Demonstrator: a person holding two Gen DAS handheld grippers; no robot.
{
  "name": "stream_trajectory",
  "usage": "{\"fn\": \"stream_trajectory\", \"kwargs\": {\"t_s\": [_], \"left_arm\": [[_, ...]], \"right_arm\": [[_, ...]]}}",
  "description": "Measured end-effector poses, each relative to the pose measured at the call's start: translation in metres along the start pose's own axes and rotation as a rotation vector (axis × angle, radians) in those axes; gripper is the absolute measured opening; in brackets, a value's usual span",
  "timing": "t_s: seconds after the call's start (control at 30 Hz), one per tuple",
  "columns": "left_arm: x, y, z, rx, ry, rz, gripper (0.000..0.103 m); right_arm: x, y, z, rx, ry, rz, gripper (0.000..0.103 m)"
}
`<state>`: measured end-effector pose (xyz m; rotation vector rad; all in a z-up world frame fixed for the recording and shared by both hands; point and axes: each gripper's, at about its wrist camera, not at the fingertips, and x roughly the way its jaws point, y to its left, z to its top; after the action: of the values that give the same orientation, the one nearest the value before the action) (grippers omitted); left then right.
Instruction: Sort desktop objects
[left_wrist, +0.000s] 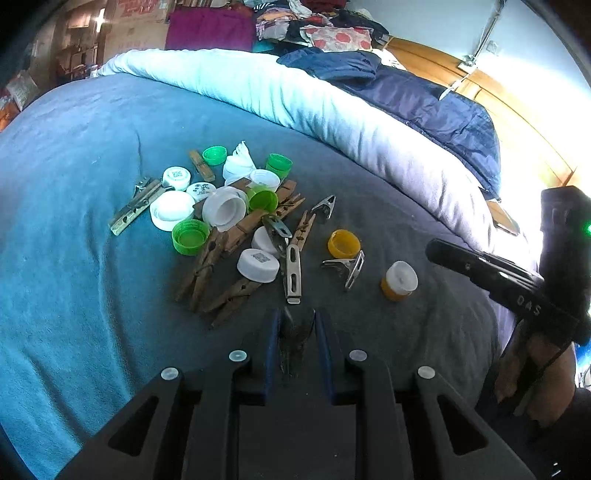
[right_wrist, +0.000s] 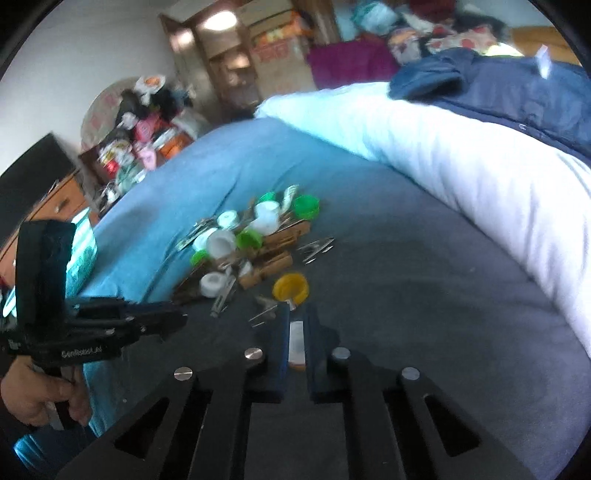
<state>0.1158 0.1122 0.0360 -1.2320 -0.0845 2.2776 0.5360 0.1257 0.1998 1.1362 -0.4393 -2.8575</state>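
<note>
Pile of caps and clothespegs (left_wrist: 229, 218) lies on the bed (left_wrist: 74, 221), ahead and slightly left of the left tongs (left_wrist: 295, 332). Left tongs are nearly closed on a dark wooden peg (left_wrist: 293, 345), its long axis running along the fingers. Right tongs (right_wrist: 295, 332) are narrowly closed on a white-capped orange bottle (right_wrist: 296, 343); the yellow cap (right_wrist: 290, 287) sits just ahead. My guess: both loads need dropping clear of the pile.
</note>
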Motion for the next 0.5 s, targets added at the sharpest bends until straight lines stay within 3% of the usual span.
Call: {"fn": "stream_trajectory", "kwargs": {"t_s": [0.13,0.17,0.2,0.27,0.3,0.37,0.5], "left_arm": [[0.003,0.006,-0.003,-0.028,0.008,-0.014,0.020],[0.003,0.007,-0.004,-0.031,0.008,-0.014,0.020],[0.003,0.007,-0.004,-0.034,0.008,-0.013,0.020],[0.002,0.009,-0.004,-0.043,0.003,-0.016,0.020],[0.001,0.010,-0.003,-0.040,-0.001,-0.015,0.020],[-0.003,0.011,-0.004,-0.022,-0.008,-0.006,0.020],[-0.005,0.023,-0.006,-0.056,-0.009,-0.001,0.020]], "right_arm": [[0.008,0.011,-0.002,-0.053,0.029,-0.016,0.014],[0.014,0.013,-0.005,-0.066,0.055,-0.052,0.039],[0.018,0.016,-0.006,-0.066,0.076,-0.010,0.046],[0.014,0.025,-0.006,-0.060,0.079,0.231,0.036],[0.006,0.028,-0.005,-0.075,0.046,0.259,0.034],[-0.005,0.018,-0.001,-0.044,-0.015,0.209,0.034],[-0.007,-0.007,0.002,0.054,-0.030,0.139,0.035]]}}
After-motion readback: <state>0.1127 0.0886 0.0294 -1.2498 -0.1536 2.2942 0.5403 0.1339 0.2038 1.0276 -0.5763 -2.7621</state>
